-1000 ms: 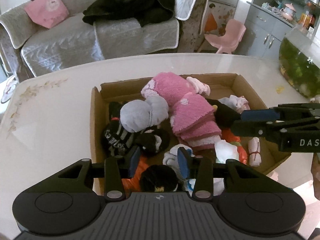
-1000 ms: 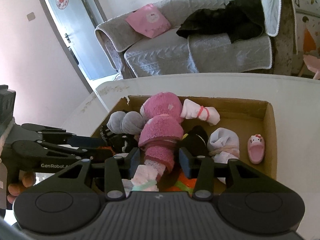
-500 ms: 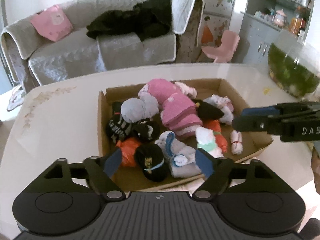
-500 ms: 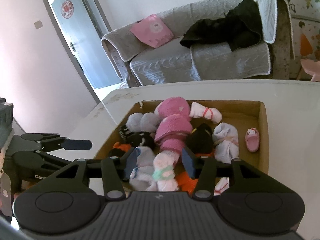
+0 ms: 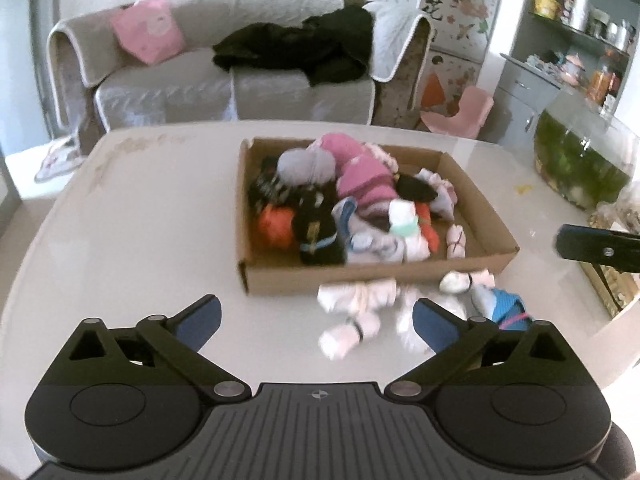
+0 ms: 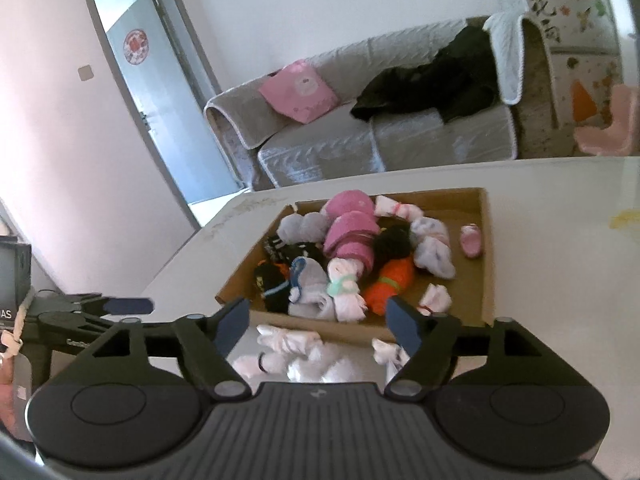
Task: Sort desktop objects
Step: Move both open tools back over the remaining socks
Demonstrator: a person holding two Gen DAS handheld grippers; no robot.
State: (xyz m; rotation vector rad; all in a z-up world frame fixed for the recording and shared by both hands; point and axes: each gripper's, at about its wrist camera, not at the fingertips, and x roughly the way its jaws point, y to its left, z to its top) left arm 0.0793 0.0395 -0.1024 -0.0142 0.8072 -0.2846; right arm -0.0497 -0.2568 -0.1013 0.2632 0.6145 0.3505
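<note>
A cardboard box on the white table holds several rolled socks, among them a pink fluffy roll, an orange one and a black one. Loose white and pink sock bundles and a blue one lie on the table in front of the box. My left gripper hovers short of them, jaws opening wide, nothing between them. The right gripper sits above the same loose bundles, facing the box, its jaws opening and empty. Each gripper shows at the edge of the other's view.
A fish tank stands at the table's right side, with a gold-coloured object nearer the edge. Behind the table are a grey sofa with dark clothes, a pink chair and an open doorway.
Both grippers have drawn back from over the box towards the table's near side, and both jaws have widened. The loose bundles in front of the box have come into view.
</note>
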